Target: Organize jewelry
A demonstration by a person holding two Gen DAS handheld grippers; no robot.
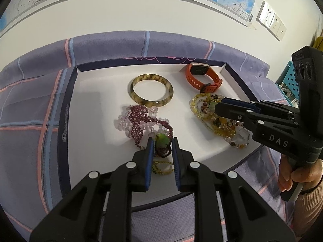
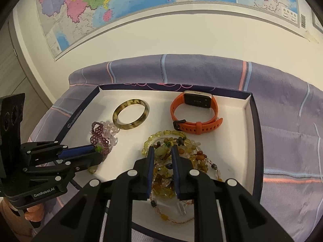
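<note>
Limp, tangle-prone purple beads (image 1: 141, 125) beside bangle (image 1: 151, 90): left gripper (image 1: 161, 147) jaws pinching green knot (image 1: 161, 140); right gripper (image 2: 163, 155) jaws astride amber strands (image 2: 167, 141).

Both wrist views are evenly and fairly brightly lit by soft indoor light, with the white tray floor (image 1: 97, 104) close to blown out and only faint shadows beside the jewelry. Strong fisheye distortion bows the wall map (image 2: 141, 2) and darkens the corners to black. The near gripper bodies look soft, and a small glint shows on the tortoiseshell bangle (image 1: 151, 89).
</note>
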